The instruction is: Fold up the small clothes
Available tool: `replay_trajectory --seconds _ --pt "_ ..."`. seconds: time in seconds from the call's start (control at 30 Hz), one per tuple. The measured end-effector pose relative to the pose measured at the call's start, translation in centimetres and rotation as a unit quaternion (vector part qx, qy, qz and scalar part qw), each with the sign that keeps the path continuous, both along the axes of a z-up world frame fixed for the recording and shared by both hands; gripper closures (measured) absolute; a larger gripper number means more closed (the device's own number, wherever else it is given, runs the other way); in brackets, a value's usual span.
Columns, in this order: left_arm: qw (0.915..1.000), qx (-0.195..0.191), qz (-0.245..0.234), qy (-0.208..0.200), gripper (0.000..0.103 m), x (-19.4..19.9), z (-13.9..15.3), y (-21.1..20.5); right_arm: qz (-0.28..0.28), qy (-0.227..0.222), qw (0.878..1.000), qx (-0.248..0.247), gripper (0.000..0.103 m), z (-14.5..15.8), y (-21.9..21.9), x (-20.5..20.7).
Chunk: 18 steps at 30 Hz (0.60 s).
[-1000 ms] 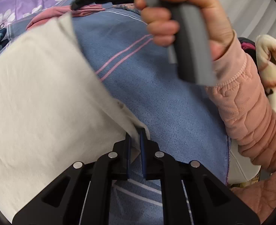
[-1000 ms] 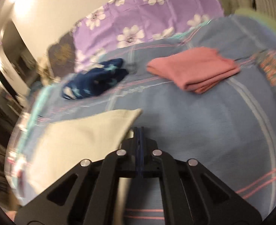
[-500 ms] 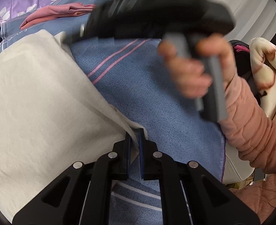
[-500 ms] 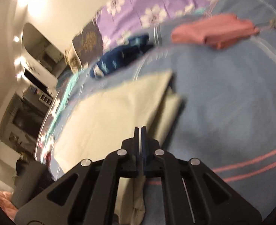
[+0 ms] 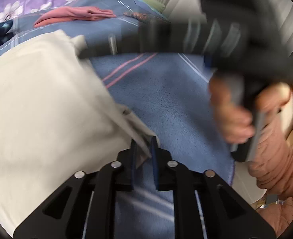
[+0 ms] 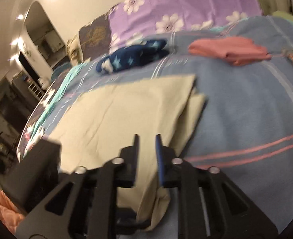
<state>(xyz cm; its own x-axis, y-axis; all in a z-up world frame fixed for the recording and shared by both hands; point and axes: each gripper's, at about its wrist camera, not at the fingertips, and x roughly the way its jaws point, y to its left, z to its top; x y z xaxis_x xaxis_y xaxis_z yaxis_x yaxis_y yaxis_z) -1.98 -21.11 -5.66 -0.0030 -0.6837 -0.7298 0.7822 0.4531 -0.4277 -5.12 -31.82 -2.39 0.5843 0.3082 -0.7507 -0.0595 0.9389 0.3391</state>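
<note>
A cream cloth (image 5: 43, 103) lies folded on the blue blanket (image 5: 166, 99). My left gripper (image 5: 143, 145) is at the cloth's near corner. Its jaws are opening; the corner still lies between them against the left finger (image 5: 133, 149), with a gap on the other side. My right gripper (image 6: 147, 139) hovers over the cream cloth (image 6: 126, 115) near its right edge. Its jaws are opening too, with nothing pinched. In the left wrist view the right gripper (image 5: 98, 51) is a blurred black shape reaching to the cloth's far corner, held by a hand (image 5: 232, 115).
A folded pink garment (image 6: 230, 49) and a navy garment with stars (image 6: 132, 57) lie further back on the blanket. A purple flowered sheet (image 6: 186, 6) lies behind them. The blanket's edge (image 5: 233, 171) runs near my left gripper. A pink quilted sleeve (image 5: 275, 169) is at the right.
Both pairs of jaws have parted. The right gripper has let go of the cream cloth and swung across above it. The left gripper stays at the near corner.
</note>
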Motion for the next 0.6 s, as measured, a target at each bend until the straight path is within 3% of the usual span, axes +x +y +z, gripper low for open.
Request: replay_trajectory --seconds 0.07,0.13,0.27,0.33,0.47,0.53,0.6 --pt "0.9994 -0.025 0.016 0.019 0.056 -0.2 0.3 2.9 -0.034 0.063 0.993 -0.090 0.082 -3.2 0.3 0.3" --pt "0.9985 -0.033 0.041 0.010 0.051 -0.6 0.6 6.0 -0.037 0.042 0.993 -0.101 0.082 -3.0 0.3 -0.5" --pt "0.9884 -0.037 0.147 -0.005 0.047 -1.0 1.1 15.2 -0.095 0.050 0.976 -0.187 0.081 -1.2 0.4 -0.8" --pt "0.9772 -0.039 0.208 -0.008 0.047 -1.1 0.9 19.8 -0.111 0.030 0.980 -0.164 0.081 0.5 0.4 -1.9" --pt "0.9401 -0.035 0.338 -0.029 0.047 -1.9 0.9 29.3 -0.077 -0.016 0.993 -0.088 0.081 2.3 2.1 -4.5" --pt "0.9211 -0.031 0.386 -0.041 0.047 -2.3 0.9 33.0 -0.048 0.005 0.997 -0.062 0.075 1.4 3.2 -5.4" --pt "0.9054 -0.023 0.420 -0.056 0.046 -2.5 0.9 35.9 -0.076 0.065 0.987 -0.123 0.075 -1.0 3.2 -5.6"
